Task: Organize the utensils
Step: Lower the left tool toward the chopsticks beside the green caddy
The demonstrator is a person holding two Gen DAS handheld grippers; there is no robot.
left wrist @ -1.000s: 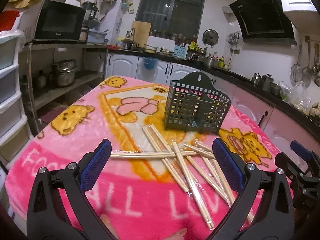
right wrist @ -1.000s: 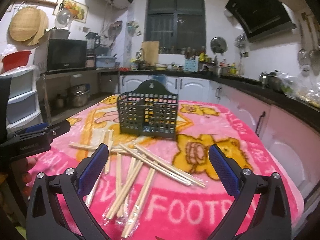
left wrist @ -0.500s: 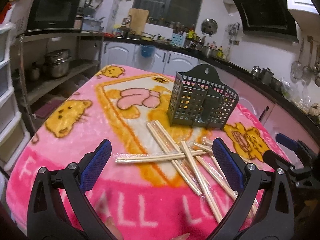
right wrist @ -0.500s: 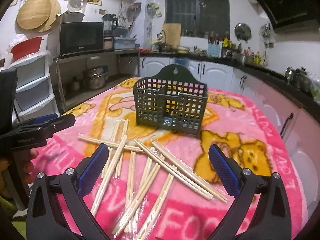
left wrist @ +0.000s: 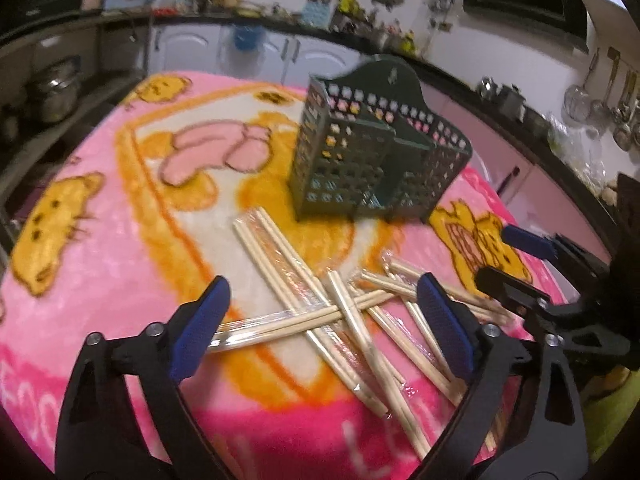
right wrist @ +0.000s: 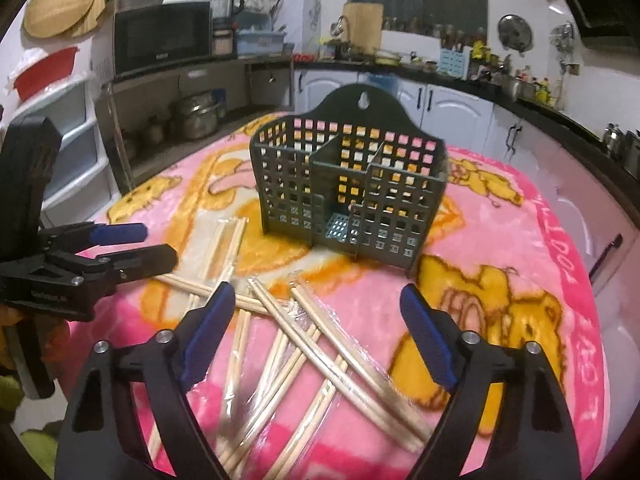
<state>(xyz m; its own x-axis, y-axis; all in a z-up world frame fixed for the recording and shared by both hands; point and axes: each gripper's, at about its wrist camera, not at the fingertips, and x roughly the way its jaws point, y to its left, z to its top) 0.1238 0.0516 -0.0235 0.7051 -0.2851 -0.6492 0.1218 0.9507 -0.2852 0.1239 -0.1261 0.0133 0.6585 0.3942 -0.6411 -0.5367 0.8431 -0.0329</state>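
Several pairs of plastic-wrapped wooden chopsticks (left wrist: pixel 340 312) lie crossed in a loose pile on a pink cartoon blanket (left wrist: pixel 120 240). Behind them stands an empty dark green mesh utensil holder (left wrist: pixel 376 156) with compartments. My left gripper (left wrist: pixel 324 320) is open and empty, low over the near side of the pile. My right gripper (right wrist: pixel 316 328) is open and empty over the pile (right wrist: pixel 304 344), with the holder (right wrist: pixel 348 184) just beyond. Each gripper shows in the other's view: the right one (left wrist: pixel 532 264) at the right edge, the left one (right wrist: pixel 120 252) at the left edge.
The blanket-covered table drops off at the near edge (left wrist: pixel 280 440) and at the right side (right wrist: pixel 580 320). Kitchen counters with cabinets (right wrist: pixel 460 100), a shelf with pots (right wrist: pixel 196 116) and plastic drawers (right wrist: pixel 60 128) surround the table.
Both grippers have moved forward and down toward the chopstick pile, which now sits between their fingers. The holder looks nearer. Nothing has been picked up.
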